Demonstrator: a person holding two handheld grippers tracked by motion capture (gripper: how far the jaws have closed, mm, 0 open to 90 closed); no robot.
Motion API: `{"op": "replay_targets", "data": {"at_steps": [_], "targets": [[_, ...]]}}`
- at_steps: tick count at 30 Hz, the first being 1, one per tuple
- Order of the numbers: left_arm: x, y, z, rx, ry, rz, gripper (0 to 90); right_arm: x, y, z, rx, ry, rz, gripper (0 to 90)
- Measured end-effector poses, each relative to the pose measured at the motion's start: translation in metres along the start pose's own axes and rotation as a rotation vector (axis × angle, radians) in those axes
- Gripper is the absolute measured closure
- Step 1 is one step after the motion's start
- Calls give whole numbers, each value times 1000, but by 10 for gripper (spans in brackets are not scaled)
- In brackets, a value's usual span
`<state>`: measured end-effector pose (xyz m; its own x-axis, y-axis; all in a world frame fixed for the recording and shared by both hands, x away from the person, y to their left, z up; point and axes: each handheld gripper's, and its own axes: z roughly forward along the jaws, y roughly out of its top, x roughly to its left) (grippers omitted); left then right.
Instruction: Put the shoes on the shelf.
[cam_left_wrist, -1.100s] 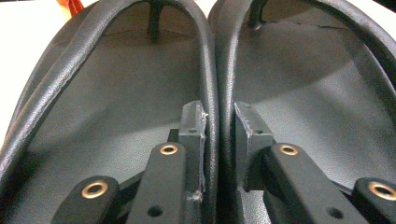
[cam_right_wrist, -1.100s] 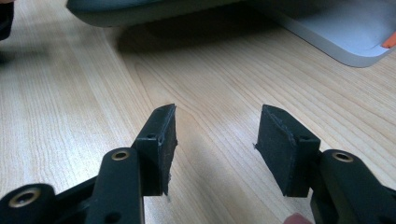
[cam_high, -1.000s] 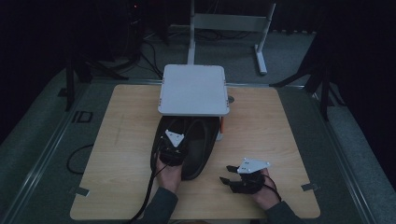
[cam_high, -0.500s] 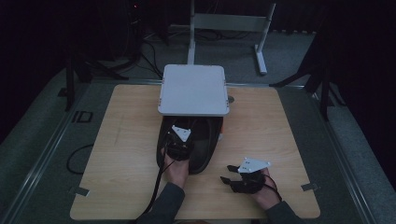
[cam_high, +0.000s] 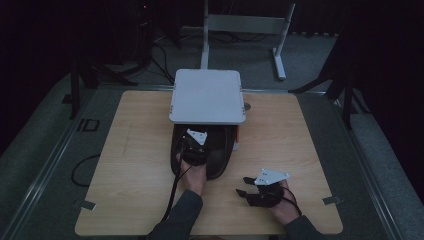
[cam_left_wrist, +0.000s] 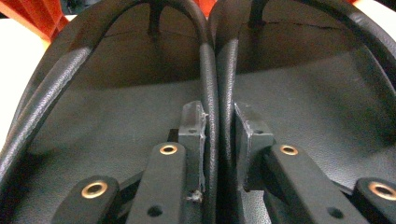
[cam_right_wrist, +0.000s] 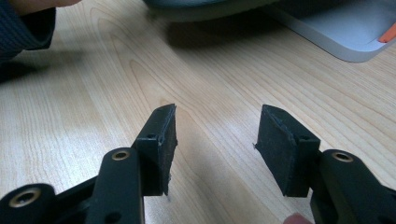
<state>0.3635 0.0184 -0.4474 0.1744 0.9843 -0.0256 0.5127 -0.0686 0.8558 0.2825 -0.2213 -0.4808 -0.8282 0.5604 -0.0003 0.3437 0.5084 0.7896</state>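
Pinching the two inner straps of a pair of black leather-look flip-flop sandals (cam_high: 215, 150), the left gripper (cam_high: 193, 148) has both straps squeezed side by side between its pads (cam_left_wrist: 192, 122), as the left gripper view shows close up. The sandals lie together near the middle of the pale wooden table (cam_high: 130, 150), toes tucked under the edge of a flat white plastic box lid (cam_high: 207, 96), heels toward the person. Their footbeds are dark and faintly grained, the straps rounded and pebbled, meeting at a toe post on each sole.

My reading is that the grasp is made and the carrying is what remains: the pair rests on the table, not lifted, and where it should go I cannot say, though an orange-red container (cam_left_wrist: 35, 16) sits just beyond the toes.

The right gripper (cam_high: 252, 192) rests low on the table nearer the person's right, well apart from the sandals, its jaws spread wide with nothing but bare wood between its pads (cam_right_wrist: 161, 140).
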Motion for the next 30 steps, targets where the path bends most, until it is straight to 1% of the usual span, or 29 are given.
{"op": "replay_targets", "data": {"at_steps": [5,12,16,24,30], "targets": [[-6,4,5,-8,21,2,750,0,0,0,3,1,0,469],[-7,10,9,-21,39,-3,749,0,0,1,7,0,-1,469],[-9,13,12,-22,45,-11,748,1,0,1,8,0,1,469],[-14,20,20,-31,75,-22,747,0,0,2,9,0,1,469],[-14,26,25,-34,81,-33,746,0,-1,2,11,1,2,469]]}}
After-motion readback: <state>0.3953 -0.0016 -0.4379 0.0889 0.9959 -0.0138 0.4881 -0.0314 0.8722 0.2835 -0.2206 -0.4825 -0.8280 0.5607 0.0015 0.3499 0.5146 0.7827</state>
